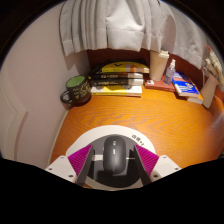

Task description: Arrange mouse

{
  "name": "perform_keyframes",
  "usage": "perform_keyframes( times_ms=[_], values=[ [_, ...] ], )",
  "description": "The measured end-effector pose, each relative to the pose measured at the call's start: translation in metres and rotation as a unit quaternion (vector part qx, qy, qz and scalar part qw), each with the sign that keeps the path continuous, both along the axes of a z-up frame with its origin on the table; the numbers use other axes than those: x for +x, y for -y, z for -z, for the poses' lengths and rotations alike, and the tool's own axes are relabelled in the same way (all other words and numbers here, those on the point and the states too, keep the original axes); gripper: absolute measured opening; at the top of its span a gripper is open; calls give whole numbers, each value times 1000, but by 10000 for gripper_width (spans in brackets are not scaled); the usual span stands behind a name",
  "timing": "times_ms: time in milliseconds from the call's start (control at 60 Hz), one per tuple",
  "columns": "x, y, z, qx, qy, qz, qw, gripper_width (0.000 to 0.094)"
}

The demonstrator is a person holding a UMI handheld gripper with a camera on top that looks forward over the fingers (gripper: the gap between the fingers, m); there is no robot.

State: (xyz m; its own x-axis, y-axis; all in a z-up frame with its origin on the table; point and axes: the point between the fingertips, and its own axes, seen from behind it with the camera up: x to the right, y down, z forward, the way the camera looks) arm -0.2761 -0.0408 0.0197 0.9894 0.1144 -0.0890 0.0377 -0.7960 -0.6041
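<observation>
A dark grey computer mouse (116, 155) lies on a white round mouse mat (88, 140) at the near edge of the orange wooden table (150, 115). My gripper (114, 150) is open around it. The mouse stands between the two fingers and rests on the mat, with a narrow gap showing at each side. The magenta pads (82, 160) flank it left and right. The rear of the mouse is hidden below the view.
At the back of the table stand a dark green mug (75, 90), a stack of books (122, 78), a tan box (159, 64), a small bottle (170, 70) and a blue book (187, 88). A curtain (110, 25) hangs behind.
</observation>
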Motion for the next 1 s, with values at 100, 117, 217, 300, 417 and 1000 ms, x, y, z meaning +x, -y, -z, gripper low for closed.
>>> perform_keyframes(
  times_ms=[100,117,217,300,417,1000],
  values=[
    [9,0,-41,23,-5,-16,1000,795],
    [12,1,-48,25,-7,-17,1000,795],
    [30,7,-97,52,-25,-18,998,789],
    [53,15,-133,74,-23,-20,997,790],
    [82,26,-176,112,-23,-25,993,792],
    [195,55,-199,141,4,27,990,786]
  ],
)
